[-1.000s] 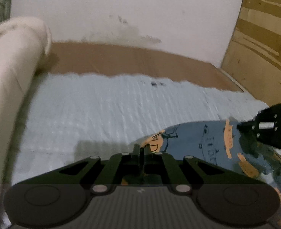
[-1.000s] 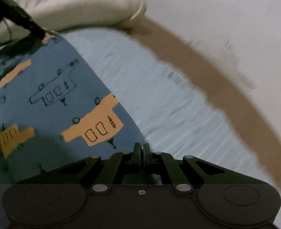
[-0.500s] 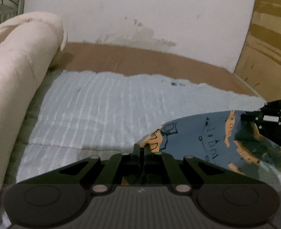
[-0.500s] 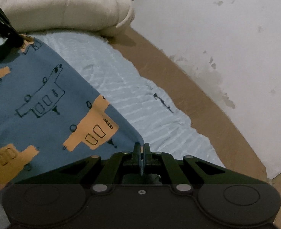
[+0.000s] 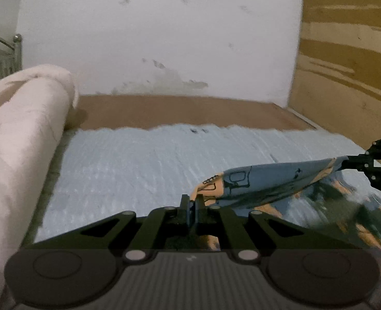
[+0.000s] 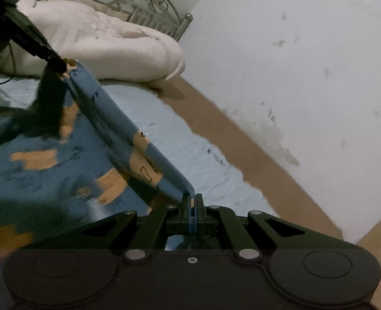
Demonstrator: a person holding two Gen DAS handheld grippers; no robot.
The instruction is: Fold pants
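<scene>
Since a second ago, the pants' [image 6: 128, 139] held edge has risen off the sheet [image 5: 143, 165] and now hangs taut between my two grippers, the rest trailing on the bed. My left gripper [image 5: 192, 201] is clamped on one corner, my right gripper [image 6: 192, 201] pinched tight on the other; each shows in the other's view, gripping its end of the cloth. I judge I am mid-fold, carrying this edge over. The pinches are thin: pulling my hands further apart could slip a corner free. The trailing cloth may also drag and bunch, leaving a crooked fold.
</scene>
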